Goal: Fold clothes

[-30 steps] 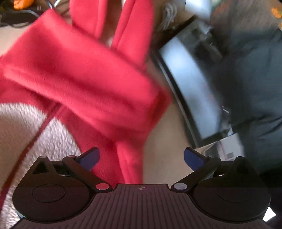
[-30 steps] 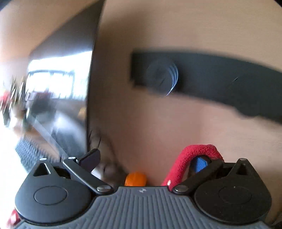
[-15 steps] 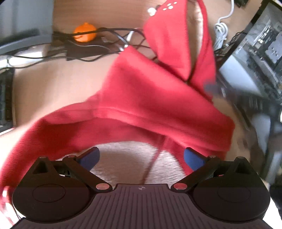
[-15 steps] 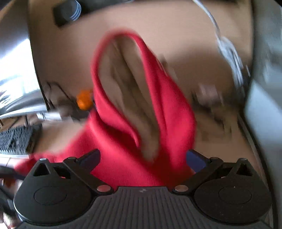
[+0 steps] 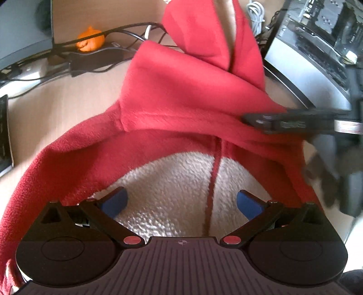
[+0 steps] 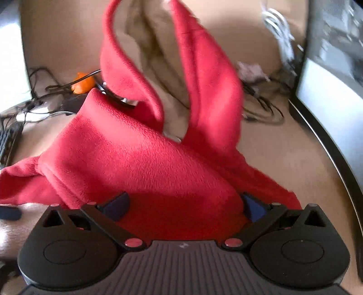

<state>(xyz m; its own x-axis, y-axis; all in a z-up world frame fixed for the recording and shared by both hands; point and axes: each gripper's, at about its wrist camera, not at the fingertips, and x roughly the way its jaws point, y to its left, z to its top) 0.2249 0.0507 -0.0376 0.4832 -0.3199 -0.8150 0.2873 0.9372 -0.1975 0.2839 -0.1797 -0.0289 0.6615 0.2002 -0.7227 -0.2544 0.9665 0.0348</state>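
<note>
Grippers both wide open, holding nothing. Left gripper [image 5: 181,202] low over the cream fleecy lining [image 5: 172,181] of a red fleece hoodie [image 5: 181,95], blue pads well apart, a red seam running between them. Right gripper [image 6: 183,204] just above a red fold of the same hoodie [image 6: 140,163], fabric lying between the spread fingers but not pinched. Farther out, hoodie spread on a tan desk [image 6: 272,147], red hood [image 6: 204,79] standing up and showing its beige inside. Beyond on the left, a small orange object [image 5: 90,42] among black cables [image 5: 109,36]. Far right, white coiled cable [image 5: 255,13] and a dark-framed screen [image 6: 329,102]. Blurred dark gripper body crossing at right in the left wrist view.
</note>
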